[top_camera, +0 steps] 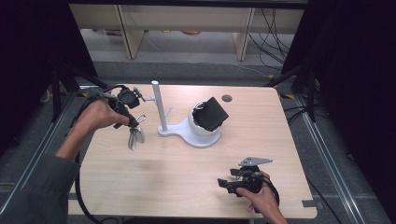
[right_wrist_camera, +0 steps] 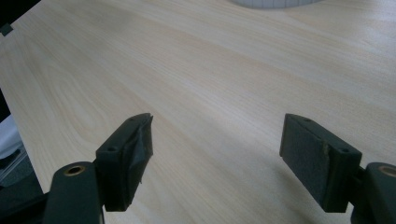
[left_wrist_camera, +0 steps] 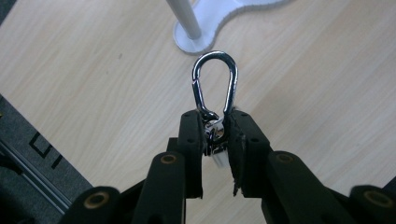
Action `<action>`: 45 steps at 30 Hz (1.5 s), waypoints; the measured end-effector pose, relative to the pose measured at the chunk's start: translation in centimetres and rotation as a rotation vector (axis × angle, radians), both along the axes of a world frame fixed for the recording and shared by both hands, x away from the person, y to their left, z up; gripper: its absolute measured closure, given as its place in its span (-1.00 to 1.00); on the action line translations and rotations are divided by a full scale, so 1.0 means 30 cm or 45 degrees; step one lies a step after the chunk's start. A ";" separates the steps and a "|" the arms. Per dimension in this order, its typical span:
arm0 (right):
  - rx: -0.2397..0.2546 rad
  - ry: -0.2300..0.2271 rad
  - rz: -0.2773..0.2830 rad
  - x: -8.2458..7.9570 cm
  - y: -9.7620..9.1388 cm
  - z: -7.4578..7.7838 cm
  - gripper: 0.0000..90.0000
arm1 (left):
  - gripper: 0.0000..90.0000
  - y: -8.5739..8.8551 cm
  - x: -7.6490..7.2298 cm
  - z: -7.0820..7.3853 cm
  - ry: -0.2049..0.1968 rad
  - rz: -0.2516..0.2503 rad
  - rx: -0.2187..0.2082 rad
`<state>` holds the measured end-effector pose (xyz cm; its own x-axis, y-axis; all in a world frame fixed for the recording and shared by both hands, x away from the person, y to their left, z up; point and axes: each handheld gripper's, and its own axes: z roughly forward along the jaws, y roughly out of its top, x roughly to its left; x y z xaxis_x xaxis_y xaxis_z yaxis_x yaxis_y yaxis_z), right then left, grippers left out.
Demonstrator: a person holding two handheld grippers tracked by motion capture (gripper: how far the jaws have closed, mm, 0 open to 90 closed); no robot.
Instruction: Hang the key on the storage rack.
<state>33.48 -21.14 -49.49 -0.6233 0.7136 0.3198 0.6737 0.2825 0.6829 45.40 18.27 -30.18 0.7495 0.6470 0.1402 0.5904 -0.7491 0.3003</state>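
The left gripper [top_camera: 133,125] held a metal snap hook [left_wrist_camera: 214,84] by its swivel end, the jaws pinched narrow on that small joint while the loop stuck out free beyond the pads. In the high view the hook [top_camera: 140,118] hung above the left part of the table [top_camera: 187,177], just left of the white stand [top_camera: 161,105], with something silvery dangling below the grip, too blurred to name. The stand's little side peg [top_camera: 148,99] sat near and slightly above the hook.

The grip looked thin: only the swivel was caught, so the hook could have pivoted between the pads or slipped out if the loop knocked against the pole. A swinging load under it would have made aiming at the peg harder, and a miss might have nudged the stand, whose base also carried a white bowl [top_camera: 201,129] with a dark pouch [top_camera: 212,113] sitting tilted in it.

The right gripper [top_camera: 228,183] rested at the near right of the table, jaws wide apart and holding nothing, too far away to steady the stand.
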 end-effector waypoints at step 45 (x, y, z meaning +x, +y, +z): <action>0.022 0.020 0.008 0.000 0.007 -0.004 -0.42 | 0.66 -0.021 0.169 0.036 -0.046 0.120 -0.074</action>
<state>33.48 -20.92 -49.60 -0.6228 0.7040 0.3414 0.6824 0.2754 0.6771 50.47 17.63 -29.11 0.6798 0.7224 0.1262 0.6456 -0.6711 0.3643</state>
